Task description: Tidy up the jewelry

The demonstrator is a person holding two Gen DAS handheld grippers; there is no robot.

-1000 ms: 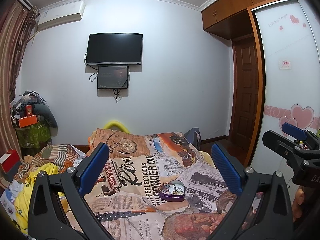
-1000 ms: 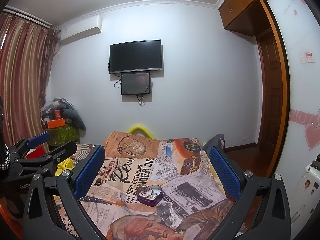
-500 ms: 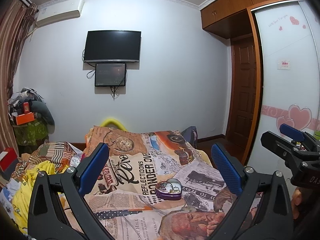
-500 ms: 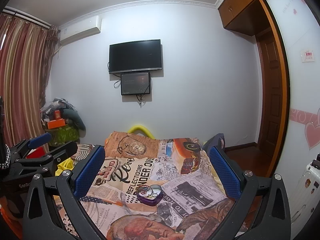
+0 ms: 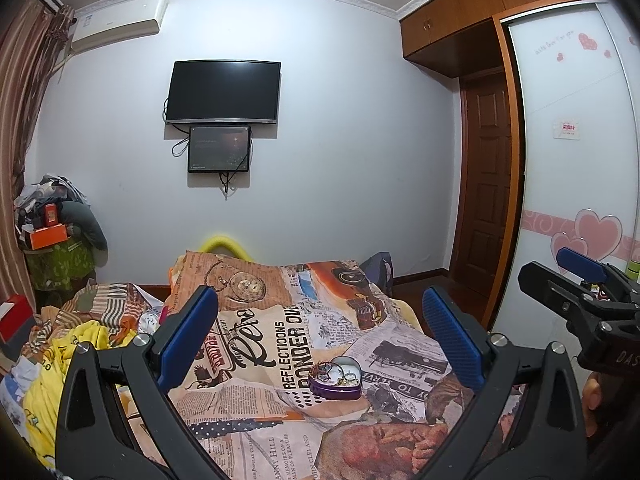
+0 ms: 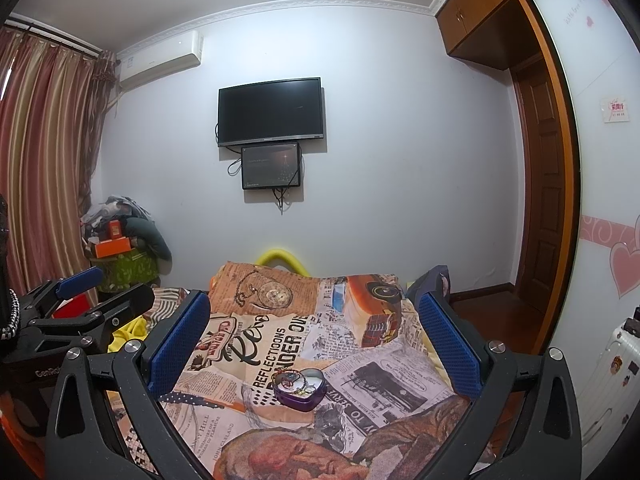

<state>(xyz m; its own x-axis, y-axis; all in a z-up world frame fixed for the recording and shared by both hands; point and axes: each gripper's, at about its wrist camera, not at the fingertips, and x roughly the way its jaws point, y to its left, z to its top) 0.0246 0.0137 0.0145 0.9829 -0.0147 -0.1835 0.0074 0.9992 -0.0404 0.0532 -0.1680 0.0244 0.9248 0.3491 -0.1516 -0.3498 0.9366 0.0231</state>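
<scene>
Writing on bedspread: the bedspread [image 5: 280, 344] is printed like old newspaper; large black letters read "REFLECTIONS" and "PONDER OVE", with a script word like "Retro" to their left. Lower down, small print reads "ANNY HILL", "WOMAN OF PLEASURE" and "JOHN CLELAND". A strip to the right of the tin reads "TO SERVE".
Writing on claws: white letters "DAS" show on the right claw's body at the right edge of the left wrist view; "GenRob" shows on the left claw's body at the lower left of the right wrist view.
Wardrobe door: the white door [image 5: 576, 128] at the right carries pink hearts, a faint line of script near the top, and a small red-and-white sticker too small to read.
Tin: a purple heart-shaped tin [image 5: 335, 379] lies open on the bedspread, low in the middle of both views, with rings and a tangled chain inside [image 6: 299, 389].
Left claw: the left claw [image 5: 318, 334] is released, its blue pads spread wide with nothing between them; the tin sits below and between the pads, slightly right of centre, well apart from both.
Right claw: the right claw [image 6: 314, 340] is likewise released and holds nothing; the tin lies below and between its pads, a little left of centre, touching neither.
Wall: a dark television [image 5: 223, 92] hangs in the upper middle with a smaller screen [image 5: 219, 149] just under it.
</scene>
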